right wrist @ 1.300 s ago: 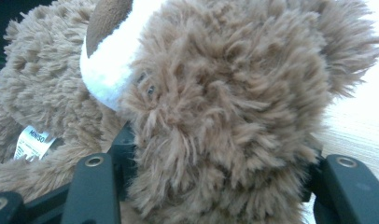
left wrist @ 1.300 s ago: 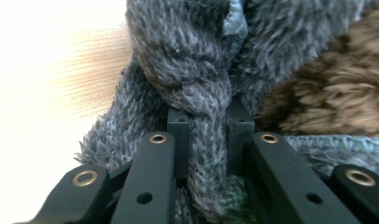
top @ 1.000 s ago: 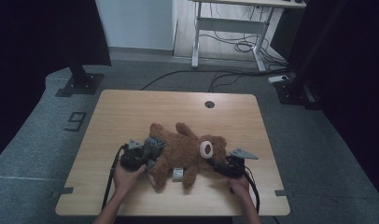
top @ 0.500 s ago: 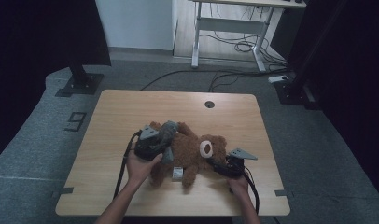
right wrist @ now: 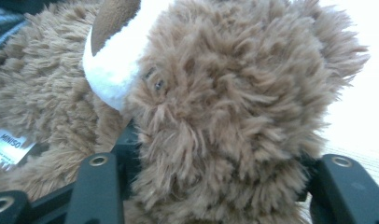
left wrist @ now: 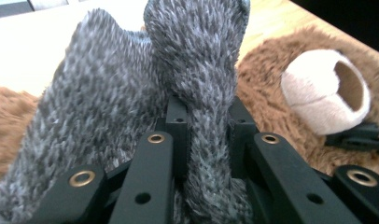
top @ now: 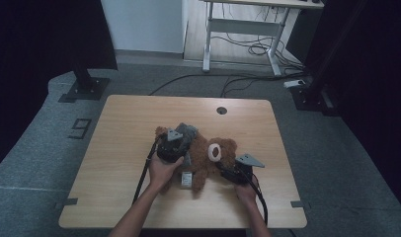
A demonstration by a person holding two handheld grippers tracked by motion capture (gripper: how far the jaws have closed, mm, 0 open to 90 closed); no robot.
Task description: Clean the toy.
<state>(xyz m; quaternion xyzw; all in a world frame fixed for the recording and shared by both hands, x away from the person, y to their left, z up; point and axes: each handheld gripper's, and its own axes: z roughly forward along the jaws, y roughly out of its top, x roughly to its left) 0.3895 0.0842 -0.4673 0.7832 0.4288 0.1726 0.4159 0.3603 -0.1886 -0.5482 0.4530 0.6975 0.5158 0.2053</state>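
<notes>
Left gripper (left wrist: 204,140) clamped on grey knit garment (left wrist: 131,93), lifted over teddy bear (top: 208,158); right gripper (right wrist: 215,186) pinning bear's head; dressing barely begun.

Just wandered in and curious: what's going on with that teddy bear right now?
Left gripper jaws shut on grey knit garment. Right gripper jaws clamp teddy bear head. Nothing in the way on the table.

Black fingers (left wrist: 152,172) with brass rivets
</notes>
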